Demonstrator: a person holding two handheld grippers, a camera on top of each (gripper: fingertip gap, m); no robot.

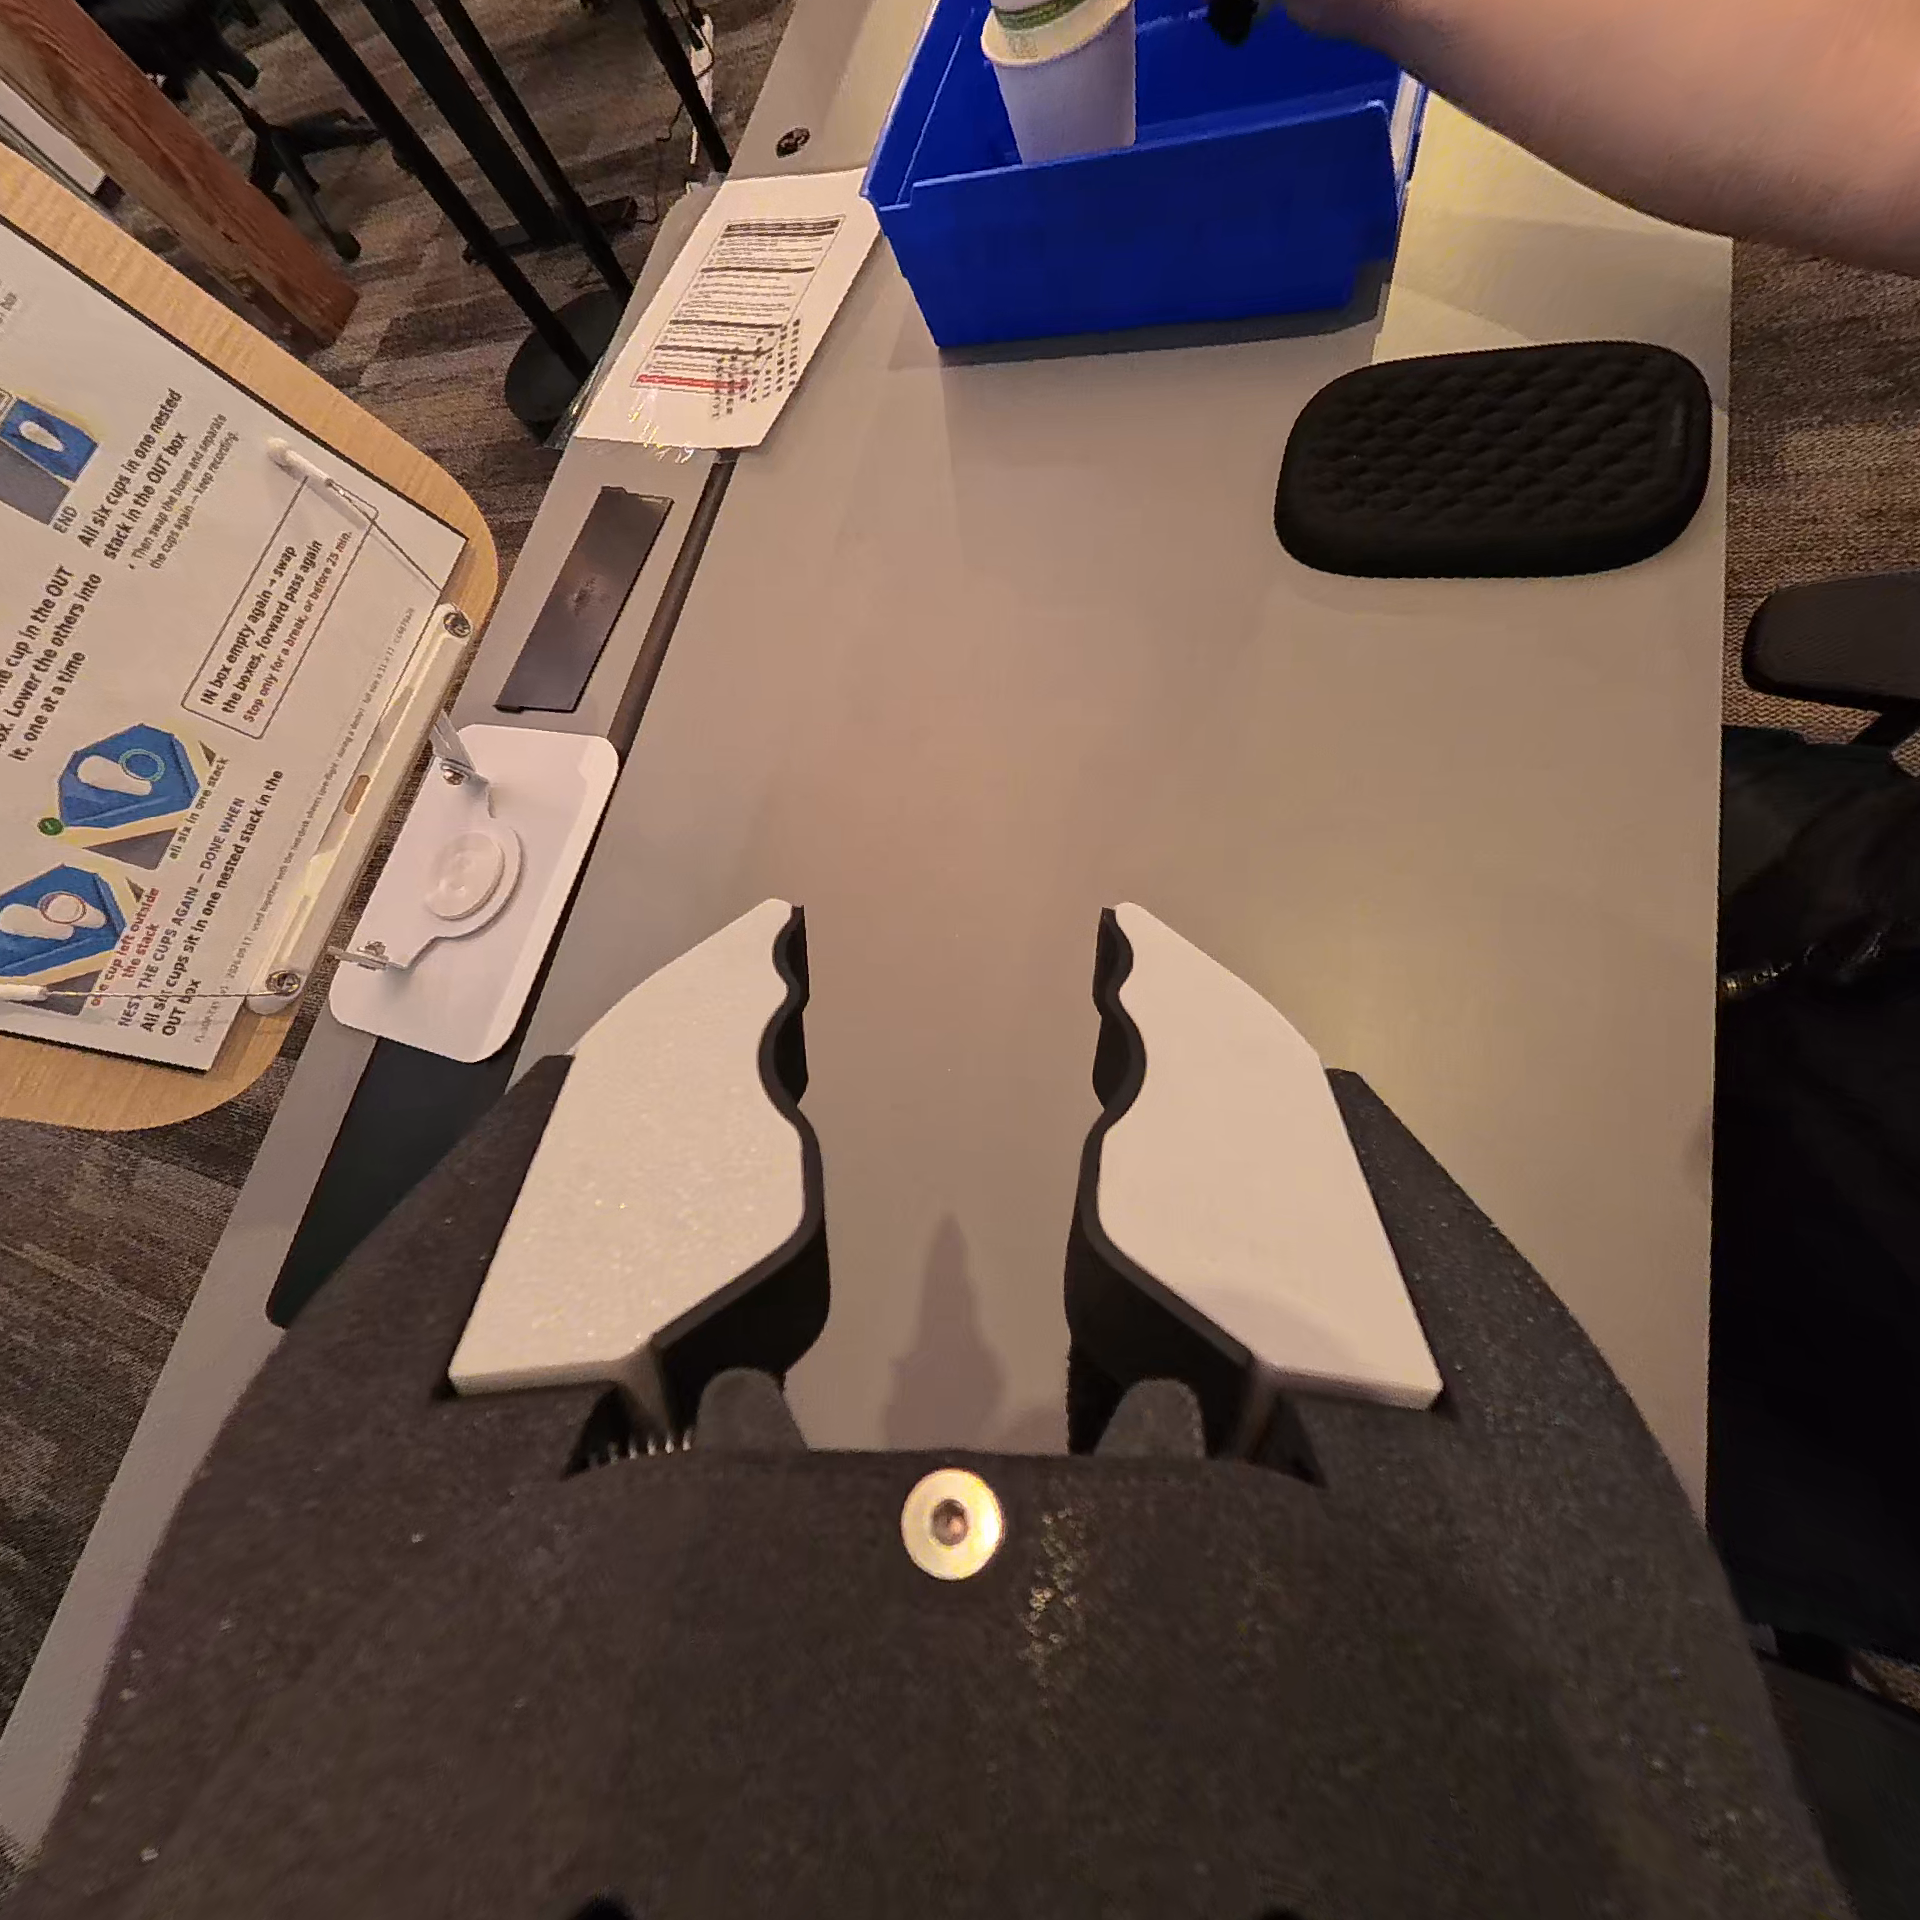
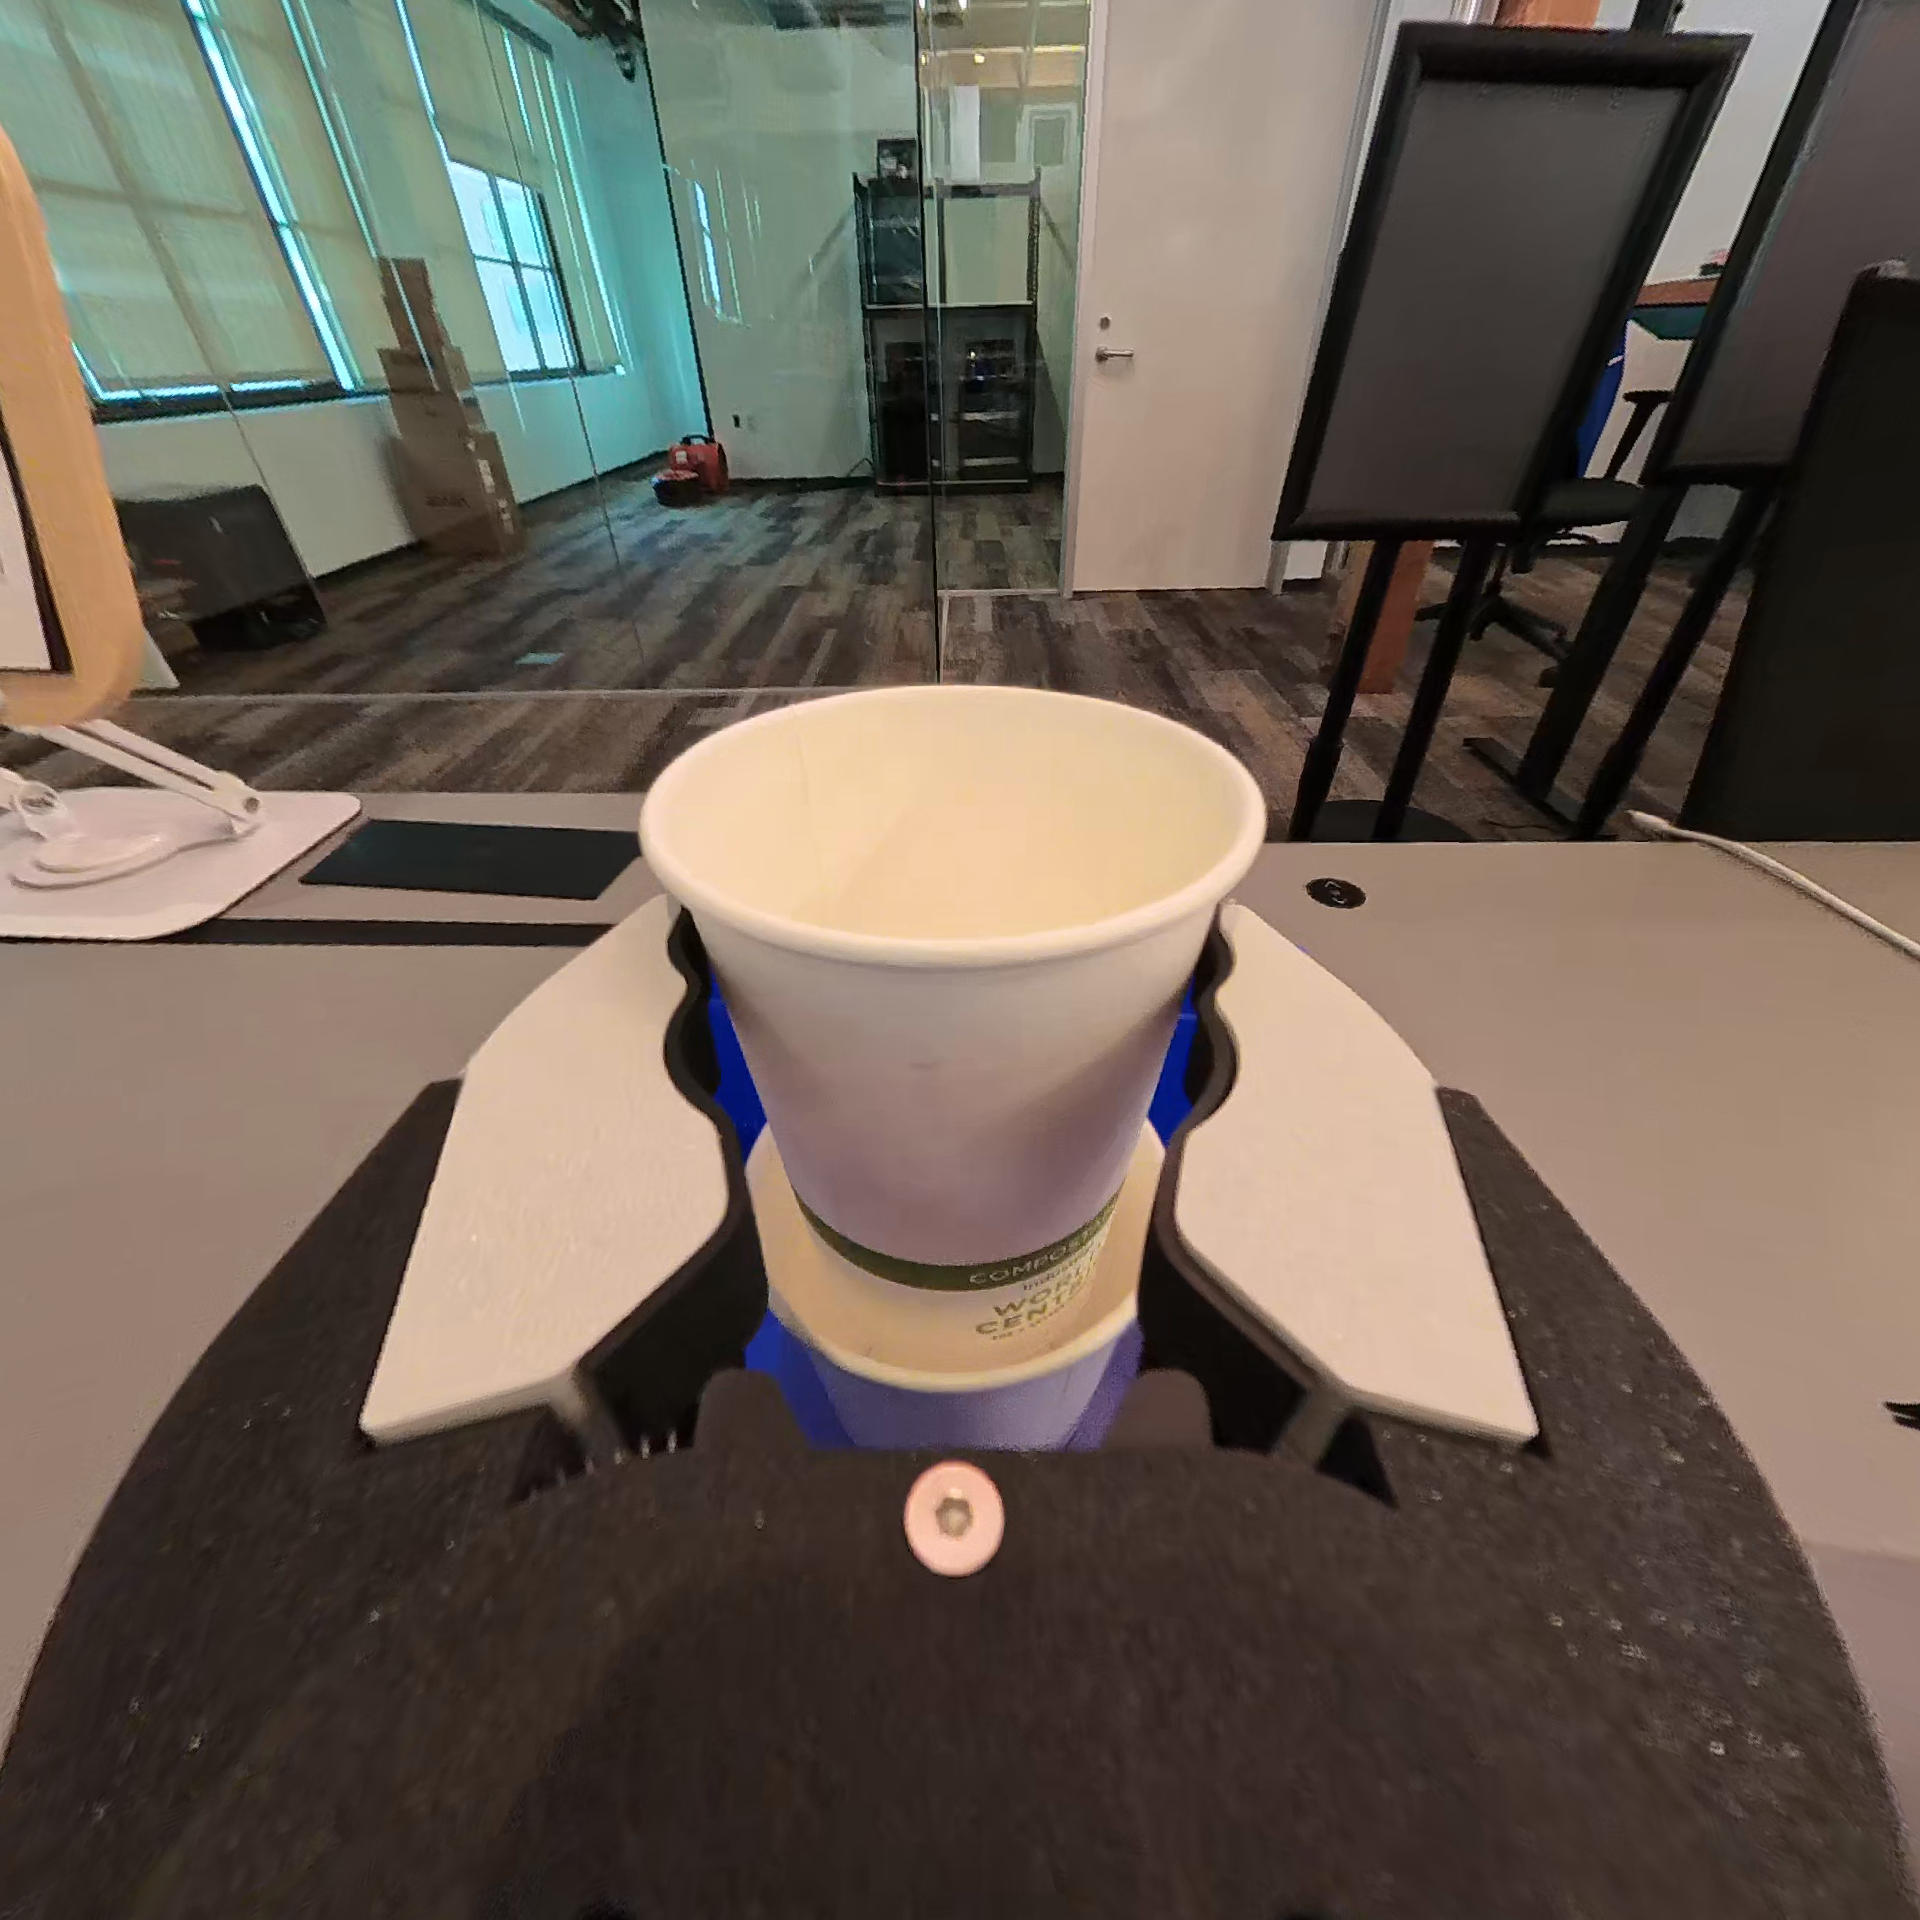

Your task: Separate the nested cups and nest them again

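White paper cup (image 2: pixel 951 997) sitting upright between the fingers of the right gripper (image 2: pixel 951 1039), pinched on both sides just under the rolled rim, so jaws closed on it. Bottom end, with a green band and some print, poking down into a second cup (image 2: pixel 935 1392) below, only partly nested, plenty of the upper cup's wall still showing above the lower rim. Bits of blue bin (image 2: pixel 774 1361) peeking out around the lower cup, so pretty sure the stack stands inside that bin. Over in the left wrist view, same story from farther off: blue bin (image 1: pixel 1132 249) at the far end of the grey table (image 1: pixel 1039 727), white cup stack (image 1: pixel 1065 94) standing upright in it, cut off by the top edge, with a person's forearm (image 1: pixel 1621 94) reaching in above. Left gripper (image 1: pixel 951 997) hanging over bare tabletop well short of the bin, jaws spread wide with nothing between them. Black textured pad (image 1: pixel 1496 457) lying on the table just right of the bin, a laminated sheet (image 1: pixel 727 322) near the bin's left side at the table edge. Off the left edge, a wooden board with an instruction sheet (image 1: pixel 187 665) propped on a white stand (image 1: pixel 478 883). Behind the cup in the right view, glass walls and a couple of dark framed boards (image 2: pixel 1507 270) on stands.
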